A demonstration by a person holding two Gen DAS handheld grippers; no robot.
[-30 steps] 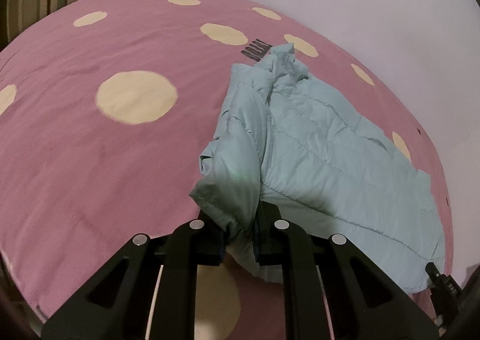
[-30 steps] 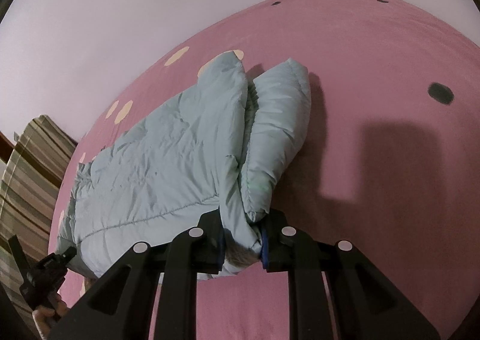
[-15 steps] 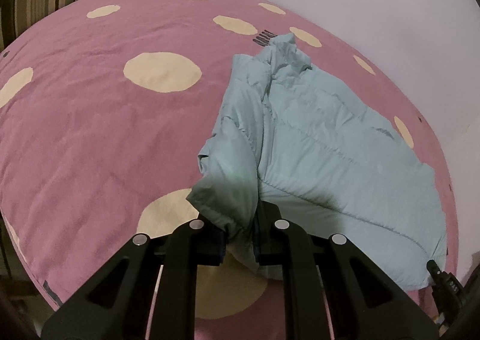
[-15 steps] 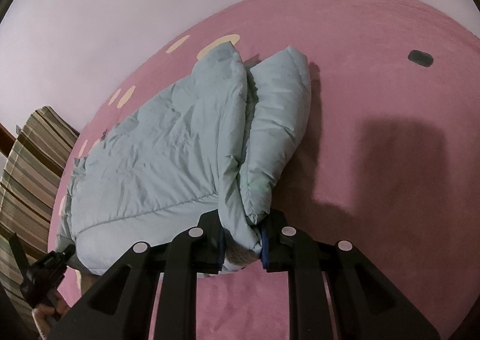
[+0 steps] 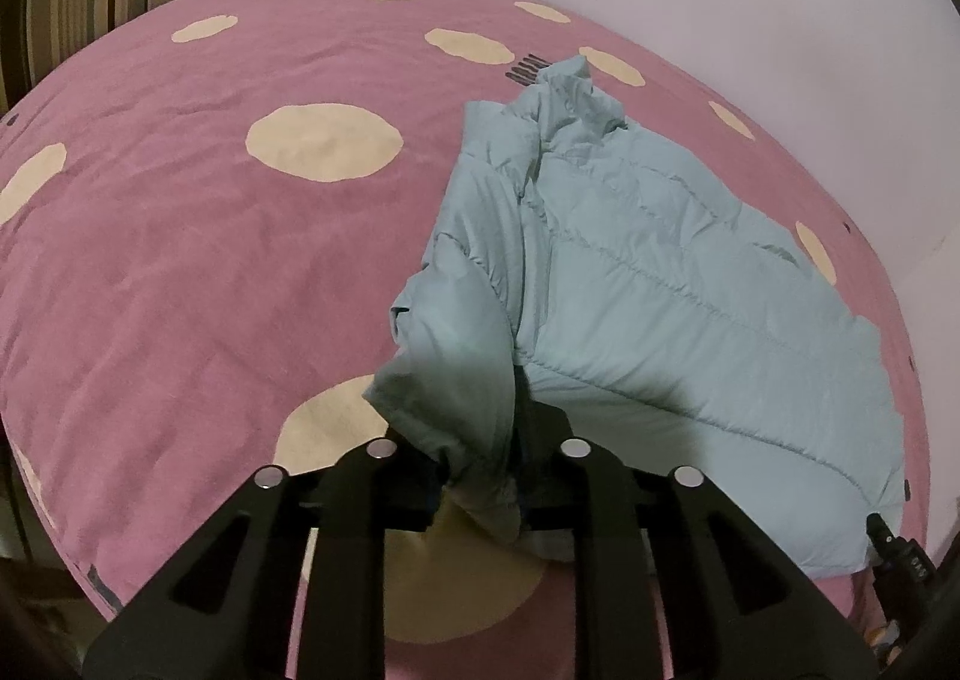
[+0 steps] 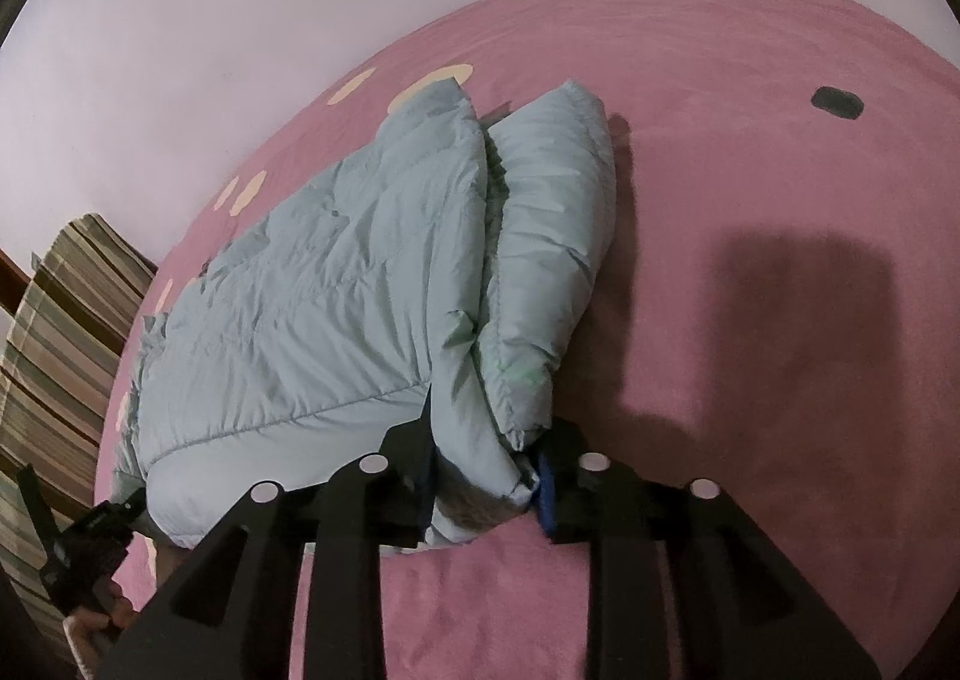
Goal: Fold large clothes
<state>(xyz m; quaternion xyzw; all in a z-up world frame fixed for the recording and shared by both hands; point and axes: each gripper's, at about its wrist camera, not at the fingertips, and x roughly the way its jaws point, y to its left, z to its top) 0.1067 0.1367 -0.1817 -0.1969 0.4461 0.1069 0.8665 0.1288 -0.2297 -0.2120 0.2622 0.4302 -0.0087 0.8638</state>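
Both my grippers are clamped on near corners of the pale blue puffer jacket (image 5: 648,284): left gripper (image 5: 480,491), right gripper (image 6: 486,491). It lies on the pink spotted bedcover (image 5: 180,272), sleeves apparently tucked; I judge the crosswise fold remains.

One pale blue puffer jacket (image 5: 660,284) lies on one pink blanket (image 5: 180,272), and two grippers are in view, the left gripper (image 5: 480,476) and the right gripper (image 6: 486,476). The blanket's cream spots (image 5: 324,140) number about eleven in the left wrist view (some cut off at edges).
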